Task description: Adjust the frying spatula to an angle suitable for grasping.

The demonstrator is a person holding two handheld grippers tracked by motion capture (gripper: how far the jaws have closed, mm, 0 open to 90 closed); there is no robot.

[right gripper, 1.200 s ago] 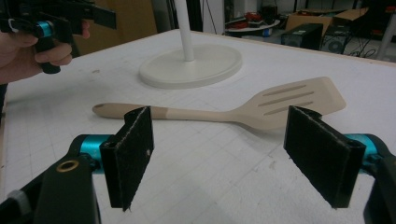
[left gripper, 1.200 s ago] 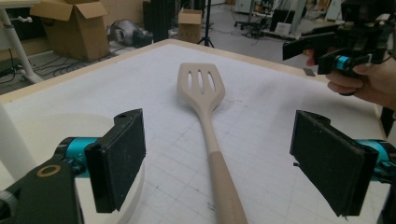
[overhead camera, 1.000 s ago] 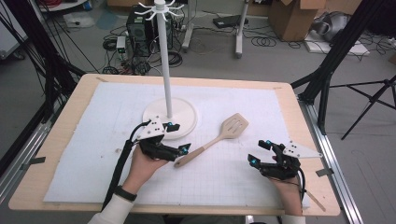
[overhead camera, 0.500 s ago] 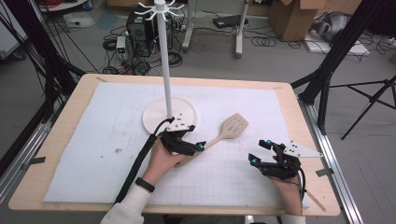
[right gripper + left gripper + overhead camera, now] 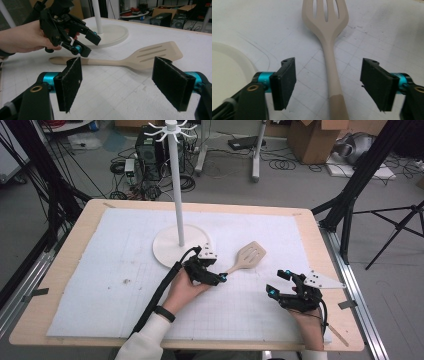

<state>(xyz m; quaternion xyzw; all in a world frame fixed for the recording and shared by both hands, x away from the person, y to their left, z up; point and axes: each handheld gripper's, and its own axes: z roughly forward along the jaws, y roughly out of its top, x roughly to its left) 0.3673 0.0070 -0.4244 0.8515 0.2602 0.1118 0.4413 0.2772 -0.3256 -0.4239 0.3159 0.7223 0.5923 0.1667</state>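
Just right of the stand point(image 5: 180, 249), spatula point(image 5: 246, 260) lies flat, blade toward 1 o'clock. Left gripper point(image 5: 328, 83) straddles handle, jaws closing in, pads not touching, clear from its own view. Right gripper point(image 5: 280, 282) wide open, empty.

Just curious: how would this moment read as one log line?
left gripper: fingers closing astride spatula handle, not gripping | right gripper: open, idle

A laboratory or workshop set up for recording. A wooden table point(image 5: 65, 270) covered by a white gridded mat point(image 5: 110, 265) stands between black tripod legs point(image 5: 360, 185), while a computer tower point(image 5: 147, 145), tangled cables point(image 5: 210, 167) and cardboard boxes point(image 5: 315, 137) crowd the grey floor point(image 5: 295, 190) behind it.
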